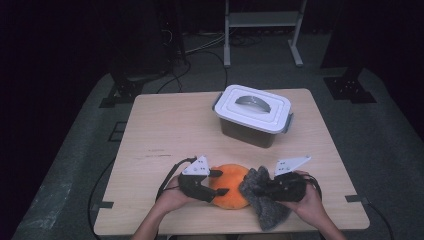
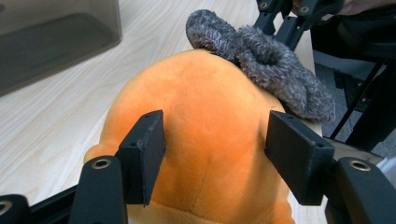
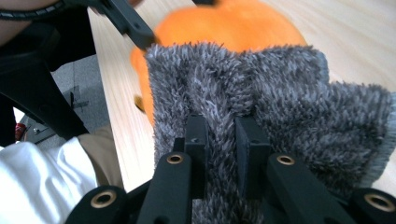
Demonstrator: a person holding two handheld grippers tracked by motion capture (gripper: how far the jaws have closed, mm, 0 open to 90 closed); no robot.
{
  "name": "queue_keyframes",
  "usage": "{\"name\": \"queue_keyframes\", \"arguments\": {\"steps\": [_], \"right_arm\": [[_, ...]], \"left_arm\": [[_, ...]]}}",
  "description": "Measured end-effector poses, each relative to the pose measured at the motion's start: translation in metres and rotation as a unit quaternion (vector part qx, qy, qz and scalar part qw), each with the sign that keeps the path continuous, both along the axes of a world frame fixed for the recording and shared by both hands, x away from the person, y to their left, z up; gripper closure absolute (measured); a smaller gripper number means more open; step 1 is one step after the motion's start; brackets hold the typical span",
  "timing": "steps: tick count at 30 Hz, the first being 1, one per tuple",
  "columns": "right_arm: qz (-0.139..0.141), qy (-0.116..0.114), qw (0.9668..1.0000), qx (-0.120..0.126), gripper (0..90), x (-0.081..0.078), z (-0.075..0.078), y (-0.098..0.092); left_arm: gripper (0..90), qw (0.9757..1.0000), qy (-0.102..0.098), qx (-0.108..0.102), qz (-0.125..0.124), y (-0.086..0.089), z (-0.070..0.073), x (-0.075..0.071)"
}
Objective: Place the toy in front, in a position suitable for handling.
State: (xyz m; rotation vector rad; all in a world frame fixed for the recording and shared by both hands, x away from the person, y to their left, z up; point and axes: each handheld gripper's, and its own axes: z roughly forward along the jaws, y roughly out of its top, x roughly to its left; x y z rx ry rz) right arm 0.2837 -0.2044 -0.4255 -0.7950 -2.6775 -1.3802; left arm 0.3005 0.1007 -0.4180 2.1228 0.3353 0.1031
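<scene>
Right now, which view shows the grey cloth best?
The right gripper view: the grey cloth is close up, fuzzy pile sharp, a fold pinched between the right gripper jaws. The left gripper view shows its bunched end resting on the orange plush. The high view shows it small, right of the plush.

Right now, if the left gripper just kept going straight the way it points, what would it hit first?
The orange plush toy: the left gripper already straddles it, one jaw on each side. Beyond the toy lies the grey fuzzy cloth, probably next in line, though depth there is hard to judge.
</scene>
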Motion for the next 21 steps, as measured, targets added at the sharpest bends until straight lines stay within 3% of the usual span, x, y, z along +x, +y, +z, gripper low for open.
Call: {"name": "queue_keyframes", "arguments": {"steps": [4, 8, 15, 18, 21], "right_arm": [[-0.010, 0.008, 0.9999, -0.008, 76.6, -0.001, -0.001, -0.010], [-0.015, -0.001, 0.9999, 0.006, 76.5, 0.002, 0.010, -0.012], [0.001, -0.018, 0.9996, 0.020, 76.1, 0.022, 0.035, 0.017], [0.004, -0.007, 0.9998, 0.019, 76.1, 0.029, 0.030, 0.028], [0.004, 0.004, 0.9996, 0.028, 76.1, 0.030, 0.024, 0.026]], "left_arm": [[37.6, 1.0000, -0.002, 0.005, -0.001, -0.001, 0.000, -0.001], [37.8, 0.9999, -0.006, 0.008, -0.004, -0.001, 0.000, -0.002], [39.0, 0.9995, -0.021, 0.012, -0.019, -0.004, 0.000, -0.007], [39.4, 0.9995, -0.020, 0.014, -0.021, -0.003, -0.002, -0.008], [40.3, 0.9996, -0.016, 0.009, -0.022, -0.001, -0.004, -0.007]]}}
